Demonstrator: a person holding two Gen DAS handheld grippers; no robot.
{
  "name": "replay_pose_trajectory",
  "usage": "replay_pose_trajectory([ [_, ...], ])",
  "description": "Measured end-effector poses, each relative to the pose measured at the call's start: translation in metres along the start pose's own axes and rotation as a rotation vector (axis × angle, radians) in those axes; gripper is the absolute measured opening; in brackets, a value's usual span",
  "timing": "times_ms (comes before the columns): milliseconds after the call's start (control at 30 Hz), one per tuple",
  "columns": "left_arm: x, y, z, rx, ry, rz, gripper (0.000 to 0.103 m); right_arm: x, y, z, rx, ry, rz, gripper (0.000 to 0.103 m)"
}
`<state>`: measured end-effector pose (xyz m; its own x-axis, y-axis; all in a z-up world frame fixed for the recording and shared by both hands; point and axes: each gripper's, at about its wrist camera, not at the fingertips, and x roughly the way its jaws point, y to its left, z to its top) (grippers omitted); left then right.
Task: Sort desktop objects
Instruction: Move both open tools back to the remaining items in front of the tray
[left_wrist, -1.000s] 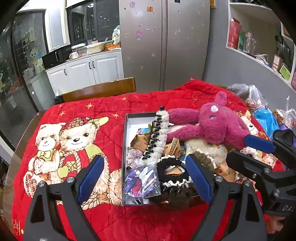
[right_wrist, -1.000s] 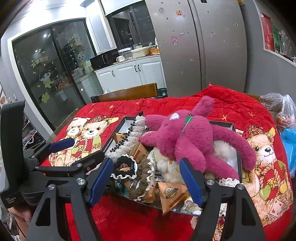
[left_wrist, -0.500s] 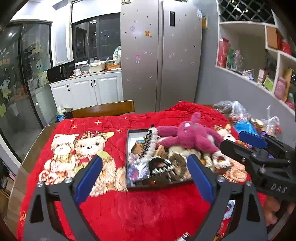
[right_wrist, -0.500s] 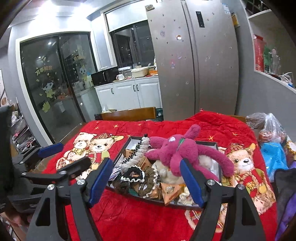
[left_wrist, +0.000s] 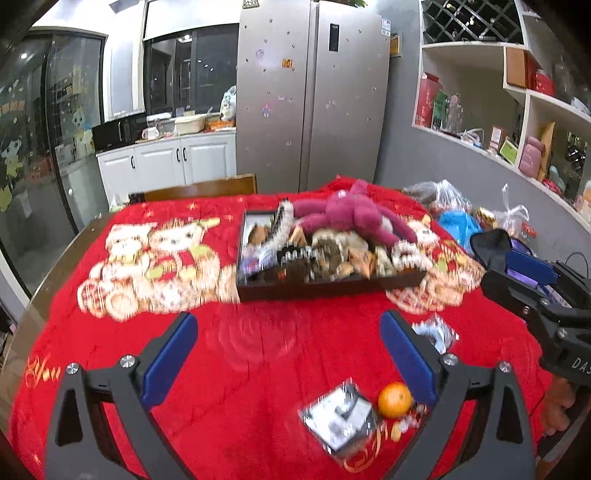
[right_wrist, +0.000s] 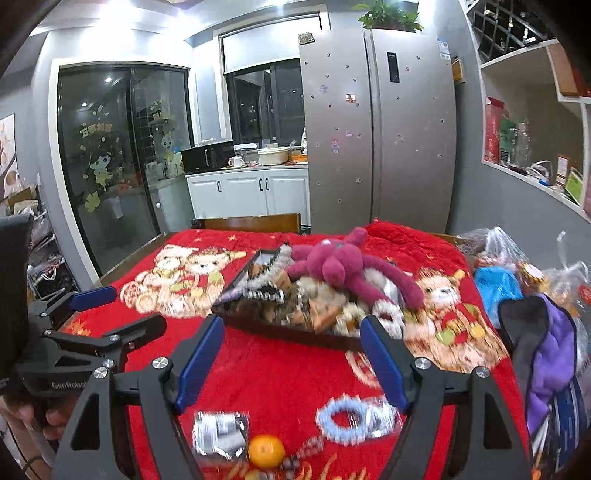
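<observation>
Two handheld grippers hang over a table spread with a red quilt (left_wrist: 258, 350), both empty. The left gripper (left_wrist: 288, 354) has its blue fingers spreading wide with nothing between them; the right gripper (right_wrist: 291, 362) holds its fingers apart, also on nothing. Farther back, a dark tray (left_wrist: 325, 286) sits heaped with hair accessories and snack packets, a magenta plush toy (left_wrist: 351, 218) sprawled on top. Nearest the grippers lie a small orange (left_wrist: 394, 400), a silvery packet (left_wrist: 340, 415) and a pale blue scrunchie (right_wrist: 341, 419), apparently the loose items left to sort.
</observation>
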<state>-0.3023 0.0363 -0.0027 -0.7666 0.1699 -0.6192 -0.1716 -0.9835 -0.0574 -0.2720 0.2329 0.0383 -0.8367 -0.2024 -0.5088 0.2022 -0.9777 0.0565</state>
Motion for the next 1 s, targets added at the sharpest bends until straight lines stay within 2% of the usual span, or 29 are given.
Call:
replay_pose_trajectory([
  [133, 0.002, -0.003, -0.027, -0.014, 0.036, -0.002, 0.1, -0.007, -0.003, -0.023, 0.002, 0.024, -0.021, 0.079],
  [200, 0.007, -0.005, -0.039, -0.009, 0.065, -0.01, 0.1, -0.003, -0.002, -0.026, -0.016, 0.061, -0.017, 0.079],
  [300, 0.017, -0.007, -0.053, -0.005, 0.105, -0.006, 0.1, -0.001, -0.001, -0.031, -0.03, 0.062, -0.042, 0.079],
  [567, 0.034, -0.007, -0.062, -0.005, 0.141, -0.017, 0.1, 0.014, -0.007, -0.048, -0.042, 0.126, -0.074, 0.079],
  [733, 0.051, -0.007, -0.069, -0.013, 0.186, -0.025, 0.1, 0.019, -0.005, -0.051, -0.076, 0.119, -0.119, 0.079],
  [1000, 0.074, -0.018, -0.084, 0.01, 0.244, -0.05, 0.1, 0.043, -0.028, -0.061, -0.019, 0.175, -0.137, 0.079],
])
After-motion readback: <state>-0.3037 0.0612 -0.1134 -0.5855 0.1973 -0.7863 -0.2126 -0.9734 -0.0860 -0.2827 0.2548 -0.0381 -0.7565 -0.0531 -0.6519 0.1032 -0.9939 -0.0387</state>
